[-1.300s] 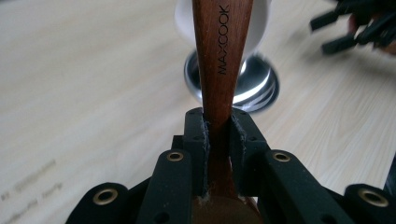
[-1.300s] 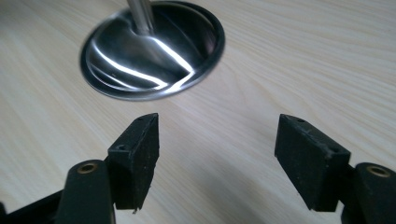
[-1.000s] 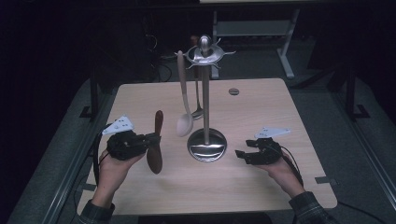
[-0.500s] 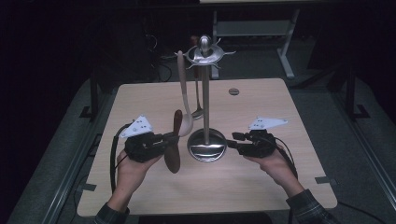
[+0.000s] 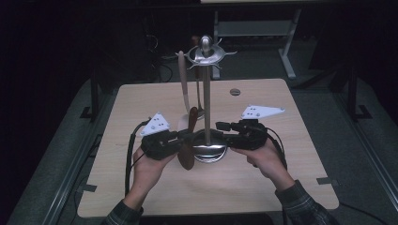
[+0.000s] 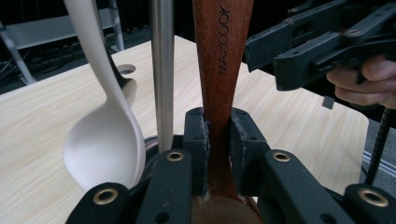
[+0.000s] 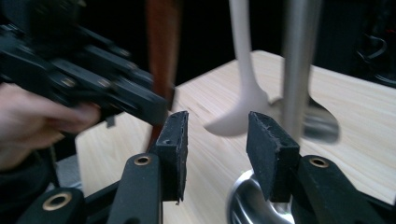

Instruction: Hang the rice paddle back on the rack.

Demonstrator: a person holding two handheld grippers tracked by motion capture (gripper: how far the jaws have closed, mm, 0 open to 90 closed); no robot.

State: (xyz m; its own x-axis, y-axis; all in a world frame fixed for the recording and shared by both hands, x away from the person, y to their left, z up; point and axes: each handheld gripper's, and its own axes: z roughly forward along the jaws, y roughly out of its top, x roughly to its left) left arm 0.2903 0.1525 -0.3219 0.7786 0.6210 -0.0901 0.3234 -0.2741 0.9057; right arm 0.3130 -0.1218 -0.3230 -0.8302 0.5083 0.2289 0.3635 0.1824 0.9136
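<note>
A metal utensil stand rises from a round base at the table's middle. A white spoon hangs from its top ring. My left gripper is just left of the pole, shut on the handle of a dark wooden spatula, which stands nearly upright. In the left gripper view the pads pinch the wooden handle, with the white spoon and the pole beside it. My right gripper hovers right of the pole. Its jaws have just been closing and stand apart with nothing between them.
The pale wooden table has a small round hole at the back. Black cables trail from both grippers. Dark floor and a white frame lie beyond the table. In the right gripper view the left gripper is close at the left.
Both hands have come inward to the stand. The left carried the wooden spatula to the right, up to the pole. The right gripper rose off the table and moved left.
</note>
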